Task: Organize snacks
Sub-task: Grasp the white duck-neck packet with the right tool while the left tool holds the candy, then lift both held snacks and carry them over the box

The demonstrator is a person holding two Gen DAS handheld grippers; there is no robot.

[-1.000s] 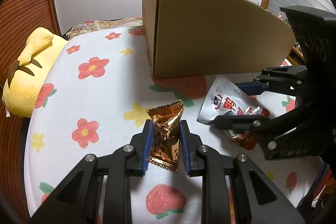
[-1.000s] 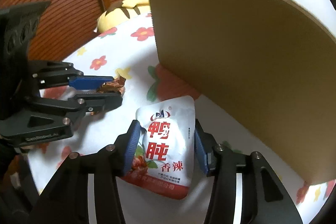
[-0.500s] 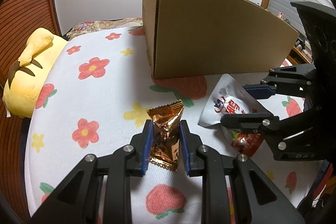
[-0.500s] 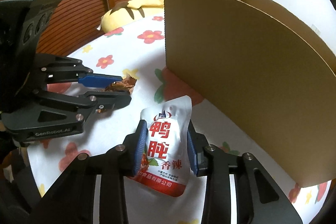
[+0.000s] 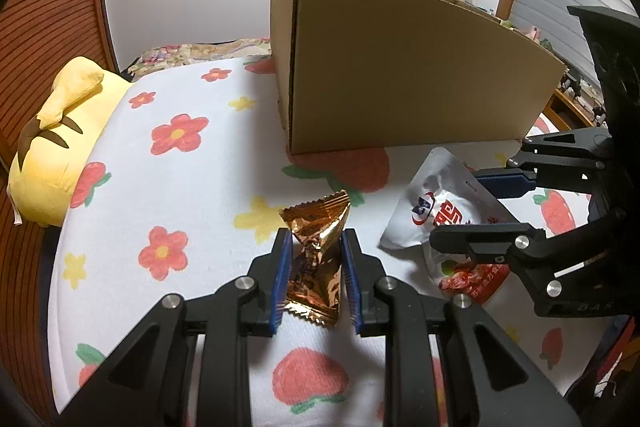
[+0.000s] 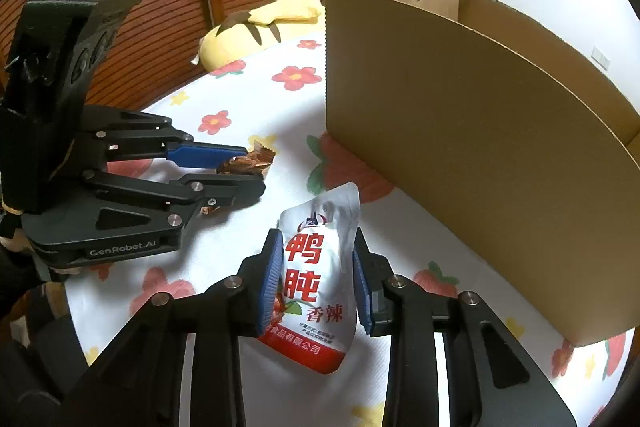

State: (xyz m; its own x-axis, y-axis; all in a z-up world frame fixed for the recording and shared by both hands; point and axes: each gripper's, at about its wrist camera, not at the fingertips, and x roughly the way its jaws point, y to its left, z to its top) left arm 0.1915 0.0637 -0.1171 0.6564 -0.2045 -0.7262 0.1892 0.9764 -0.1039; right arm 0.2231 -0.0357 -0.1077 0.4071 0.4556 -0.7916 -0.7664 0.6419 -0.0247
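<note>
Two snacks are in our grip. From the left wrist view, our left gripper [image 5: 316, 277] has its fingers closed on the bronze candy wrapper [image 5: 314, 263] above the floral bed cover [image 5: 192, 187], near the cardboard box [image 5: 400, 75]. From the right wrist view, our right gripper [image 6: 318, 281] fingers pinch the white-and-red snack pouch [image 6: 320, 279] beside the box.

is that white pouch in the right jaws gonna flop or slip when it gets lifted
The white pouch looks soft and glossy, so its unsupported top probably droops. The right gripper pinches it mid-body, which likely limits slipping. It seems light.
</note>
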